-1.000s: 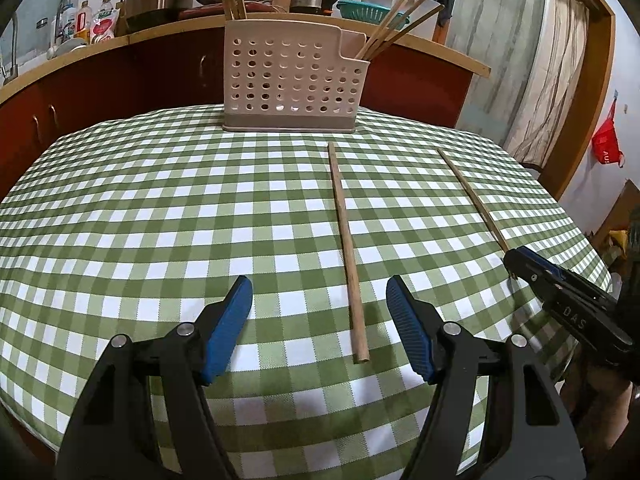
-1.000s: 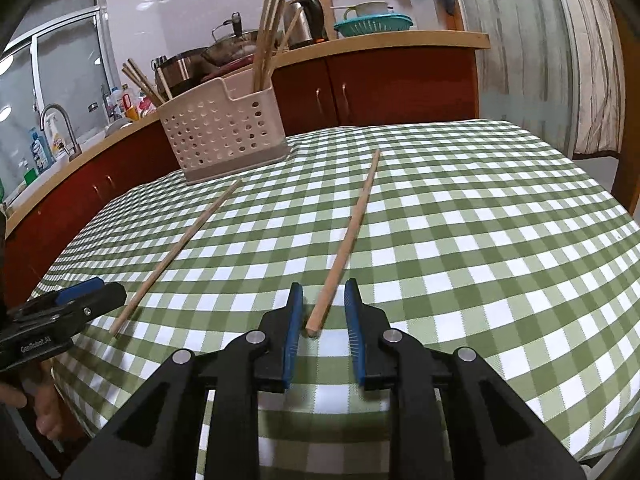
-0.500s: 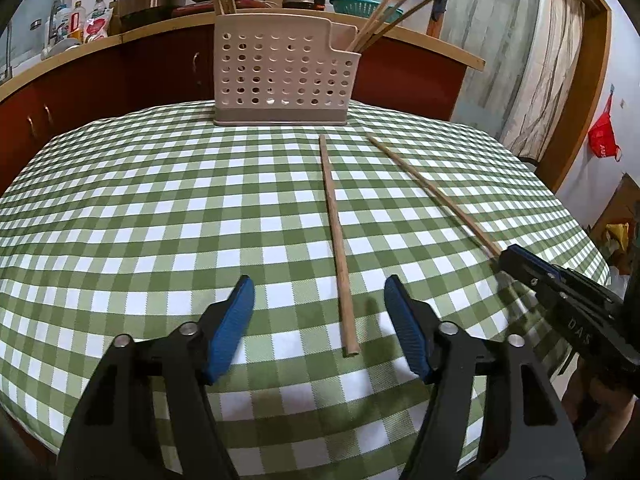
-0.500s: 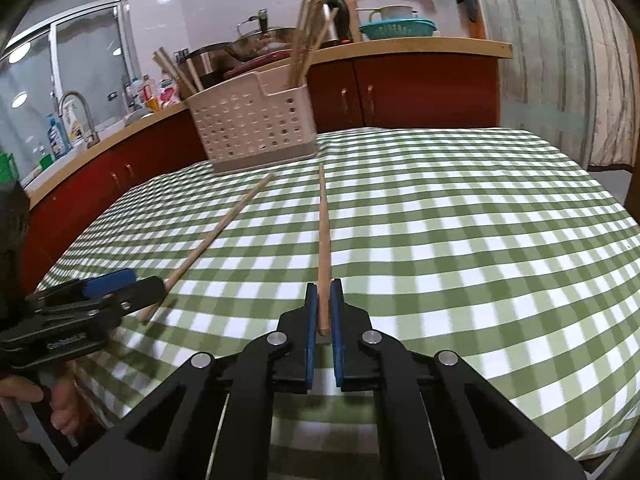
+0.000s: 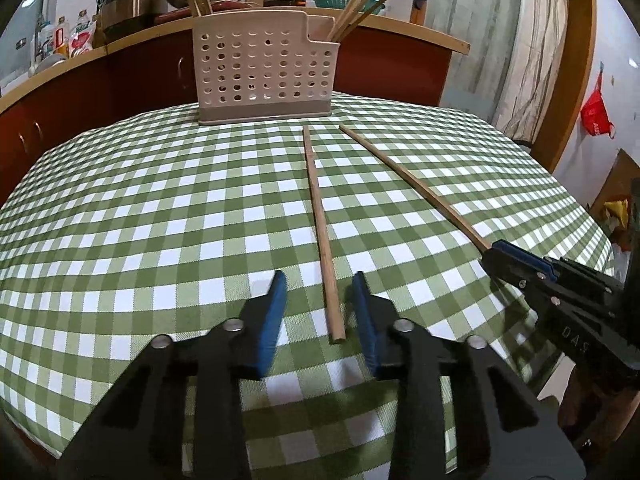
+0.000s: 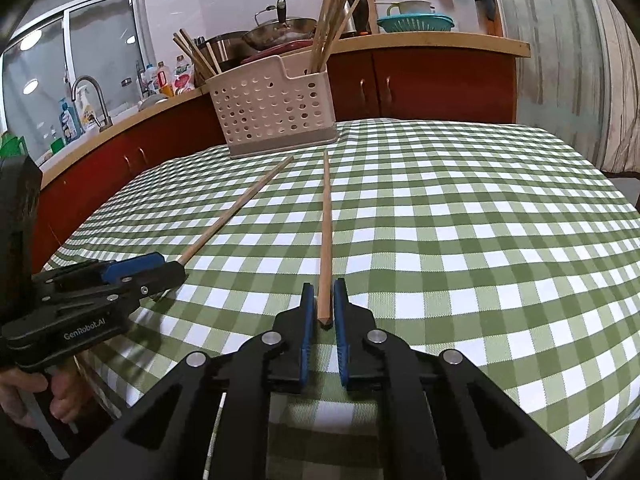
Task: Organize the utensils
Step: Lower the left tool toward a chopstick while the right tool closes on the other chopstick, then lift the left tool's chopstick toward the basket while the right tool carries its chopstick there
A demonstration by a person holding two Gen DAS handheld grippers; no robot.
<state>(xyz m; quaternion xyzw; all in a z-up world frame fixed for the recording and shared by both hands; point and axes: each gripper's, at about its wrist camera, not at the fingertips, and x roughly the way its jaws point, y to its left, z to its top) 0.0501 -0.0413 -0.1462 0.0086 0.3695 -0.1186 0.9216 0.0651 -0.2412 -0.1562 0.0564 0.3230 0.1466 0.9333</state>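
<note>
While both lie on the green-checked tablecloth before the perforated beige holder, one wooden chopstick is clamped by the right gripper; the left gripper is closing around the other chopstick, untouched.

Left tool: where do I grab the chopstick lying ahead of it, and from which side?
Its near end, coming in lengthwise from the near side, left tool straddling the chopstick: it lies flat, pointing away toward the holder. The jaws are closing around that end, not yet pinching it.
</note>
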